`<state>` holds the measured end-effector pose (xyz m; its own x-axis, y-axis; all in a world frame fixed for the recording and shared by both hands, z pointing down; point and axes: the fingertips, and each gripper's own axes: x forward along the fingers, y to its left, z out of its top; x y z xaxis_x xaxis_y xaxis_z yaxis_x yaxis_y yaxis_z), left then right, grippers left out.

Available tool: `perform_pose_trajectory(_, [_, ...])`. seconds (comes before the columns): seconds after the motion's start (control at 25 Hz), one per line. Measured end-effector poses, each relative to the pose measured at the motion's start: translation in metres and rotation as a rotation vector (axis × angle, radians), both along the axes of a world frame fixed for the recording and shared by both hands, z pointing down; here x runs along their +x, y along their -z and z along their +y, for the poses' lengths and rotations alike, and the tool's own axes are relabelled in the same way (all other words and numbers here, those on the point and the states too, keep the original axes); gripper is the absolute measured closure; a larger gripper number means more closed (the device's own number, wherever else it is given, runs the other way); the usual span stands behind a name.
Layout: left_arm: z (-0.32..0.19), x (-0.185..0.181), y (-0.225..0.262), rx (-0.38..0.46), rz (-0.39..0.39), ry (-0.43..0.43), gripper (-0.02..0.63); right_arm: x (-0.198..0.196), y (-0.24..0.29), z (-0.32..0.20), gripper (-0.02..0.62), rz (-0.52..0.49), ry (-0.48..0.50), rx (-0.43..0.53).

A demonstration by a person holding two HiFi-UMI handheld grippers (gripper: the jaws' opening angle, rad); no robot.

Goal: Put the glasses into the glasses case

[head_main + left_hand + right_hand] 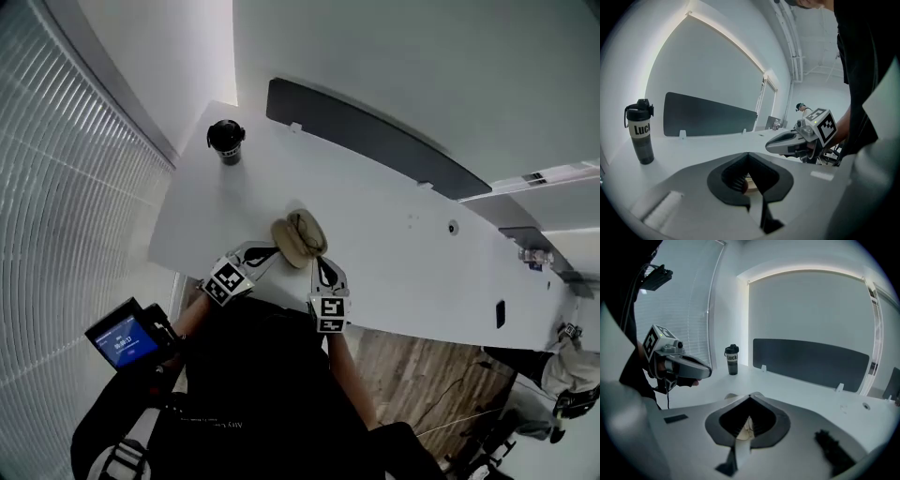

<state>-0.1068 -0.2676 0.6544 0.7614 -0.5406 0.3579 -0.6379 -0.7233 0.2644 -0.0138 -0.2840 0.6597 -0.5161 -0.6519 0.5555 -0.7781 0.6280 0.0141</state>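
Head view: the tan glasses case [300, 239] is seen on the white table [403, 234], close to the near edge, within easy reach. It is flanked by both tools. The left gripper [270, 254] is set against its left side and the right gripper [320, 269] against its near right side. This looks like a two-sided hold, one half steadied while the other is worked. Whether the case is open can't be told. No glasses are made out in any view; they may be inside or hidden. A dark bottle [226, 142] is parked at the far left corner, well apart.

Left gripper view: the jaws are drawn nearly together, and only a sliver of tan case is glimpsed in the dark gap between the pads. It is judged to be pinched on the case's edge. The right gripper is seen just beyond, angled in toward the same spot.

Right gripper view: the jaws are likewise closed down, and a pale tan edge is caught between them, probably the case rim or lid. The left gripper is seen at the left, pointed inward. The low, converging angles suggest the case is being braced against sliding on the smooth top.
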Motion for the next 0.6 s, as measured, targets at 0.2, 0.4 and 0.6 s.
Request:
perform_pose_trajectory(0.2, [0.007,0.000,-0.009,-0.008,-0.010,-0.006,0.601,-0.016,-0.003,0.008,0.589,0.001,0.052,-0.002])
perform_pose_trajectory(0.4, [0.010,-0.004,-0.012,-0.007,-0.011,0.013,0.601,-0.023,-0.008,0.014,0.589,0.012,0.074,-0.004])
perform_pose_trajectory(0.6, [0.013,-0.008,-0.013,-0.002,-0.011,0.037,0.601,-0.021,-0.009,0.018,0.589,0.013,0.079,-0.013])
